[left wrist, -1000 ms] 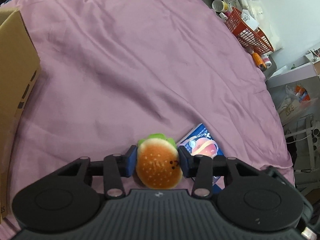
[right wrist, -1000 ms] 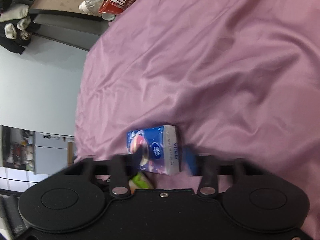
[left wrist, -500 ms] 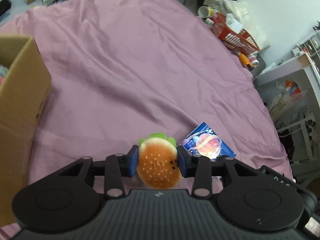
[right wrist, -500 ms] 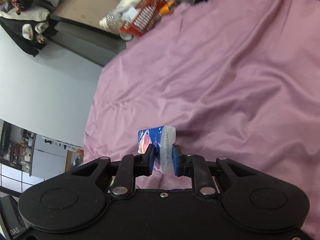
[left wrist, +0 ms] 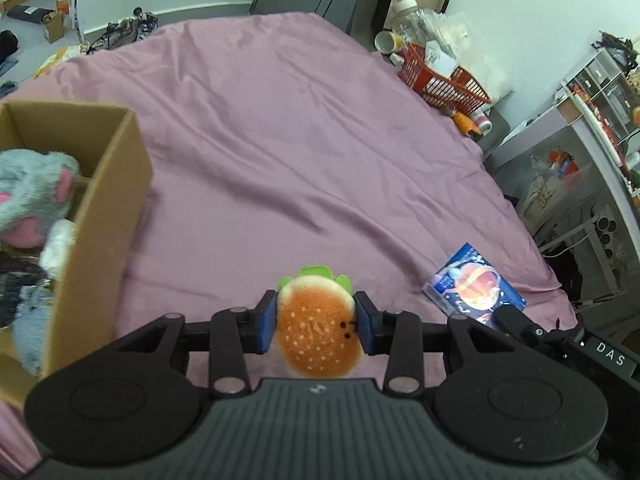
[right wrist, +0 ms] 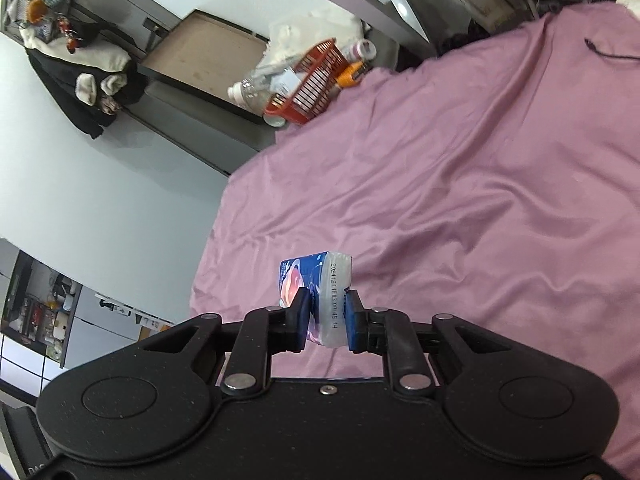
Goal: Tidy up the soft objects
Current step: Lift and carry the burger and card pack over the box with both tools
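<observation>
Left wrist view, plush burger (left wrist: pixel 318 330), seeded orange bun, green lettuce frill

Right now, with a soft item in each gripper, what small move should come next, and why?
Probably carry the left gripper leftward over the open cardboard box. It is shut on the burger plush, and the box already holds a grey plush toy. The right gripper, shut on the blue tissue pack, can follow.
</observation>
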Motion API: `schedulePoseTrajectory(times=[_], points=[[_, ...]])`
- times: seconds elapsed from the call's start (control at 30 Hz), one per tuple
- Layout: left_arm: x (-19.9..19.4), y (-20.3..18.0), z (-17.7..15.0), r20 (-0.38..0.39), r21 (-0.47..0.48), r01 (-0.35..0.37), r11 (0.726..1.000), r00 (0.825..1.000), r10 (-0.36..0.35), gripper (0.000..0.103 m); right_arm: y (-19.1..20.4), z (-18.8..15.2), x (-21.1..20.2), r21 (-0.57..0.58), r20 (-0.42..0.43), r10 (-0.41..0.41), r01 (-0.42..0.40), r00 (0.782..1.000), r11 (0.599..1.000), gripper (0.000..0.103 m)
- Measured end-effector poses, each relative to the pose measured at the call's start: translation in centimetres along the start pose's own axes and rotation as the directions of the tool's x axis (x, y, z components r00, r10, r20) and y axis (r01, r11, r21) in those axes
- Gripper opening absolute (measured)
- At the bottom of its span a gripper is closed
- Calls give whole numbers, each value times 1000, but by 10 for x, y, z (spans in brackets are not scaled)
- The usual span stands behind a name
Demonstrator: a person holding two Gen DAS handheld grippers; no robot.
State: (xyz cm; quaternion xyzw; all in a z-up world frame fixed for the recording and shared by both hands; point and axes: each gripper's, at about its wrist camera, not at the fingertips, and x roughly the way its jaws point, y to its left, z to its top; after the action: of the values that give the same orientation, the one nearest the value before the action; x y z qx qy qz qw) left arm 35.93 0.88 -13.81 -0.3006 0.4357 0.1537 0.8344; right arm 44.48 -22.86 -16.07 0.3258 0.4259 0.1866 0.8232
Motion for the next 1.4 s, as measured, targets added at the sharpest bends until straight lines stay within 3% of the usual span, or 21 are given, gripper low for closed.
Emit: schedulePoseTrajectory(times=[0.43, 0.9, 1.1, 1.4], points=[[-72, 36, 8, 88, -10, 35, 999, 996, -34, 39, 60, -12, -34, -128, 59, 113, -105, 992, 986, 18], [-134, 111, 18, 189, -91, -19, 996, 981, 36, 39, 123, -53, -34, -311, -9, 162, -156, 987, 937, 18], [-146, 144, 25, 209, -132, -36, 991, 976, 63, 39, 151, -79, -28, -381, -59, 172, -181, 983, 907, 18], [-131, 181, 21, 171, -181, -17, 983, 984, 48, 39, 179, -116, -17, -460, -113, 152, -188, 982, 868, 18]])
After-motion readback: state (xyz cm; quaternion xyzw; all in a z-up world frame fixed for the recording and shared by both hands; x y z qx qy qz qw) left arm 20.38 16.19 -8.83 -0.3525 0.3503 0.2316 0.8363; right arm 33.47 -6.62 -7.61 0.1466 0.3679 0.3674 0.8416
